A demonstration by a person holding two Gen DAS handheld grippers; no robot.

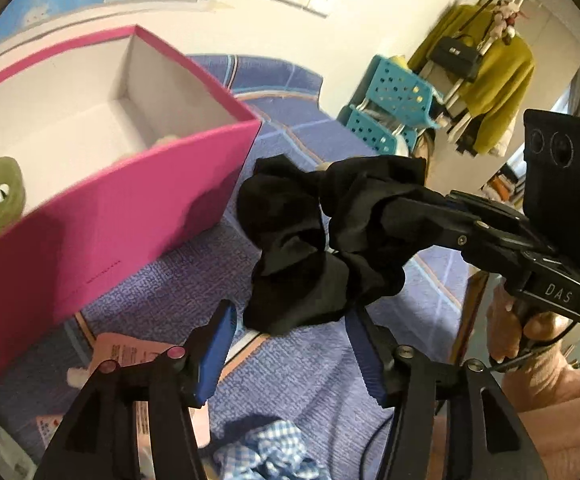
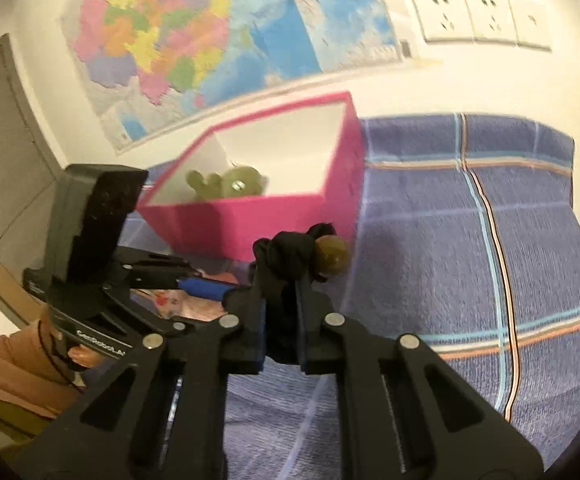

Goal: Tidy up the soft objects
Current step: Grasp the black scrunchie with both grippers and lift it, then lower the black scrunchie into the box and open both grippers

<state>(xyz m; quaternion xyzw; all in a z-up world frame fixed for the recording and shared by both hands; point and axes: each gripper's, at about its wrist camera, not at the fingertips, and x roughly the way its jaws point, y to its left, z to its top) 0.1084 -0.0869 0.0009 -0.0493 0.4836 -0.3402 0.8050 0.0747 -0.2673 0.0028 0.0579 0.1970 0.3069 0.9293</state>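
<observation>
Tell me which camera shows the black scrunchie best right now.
The left wrist view: the black scrunchie hangs in full from the right gripper. The right wrist view shows only a bunched part clamped between its own fingers.

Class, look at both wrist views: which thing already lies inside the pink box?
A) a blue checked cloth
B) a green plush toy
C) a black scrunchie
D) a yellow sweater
B: the green plush toy sits inside the pink box, while the black scrunchie is clamped in the right gripper outside it.
</observation>
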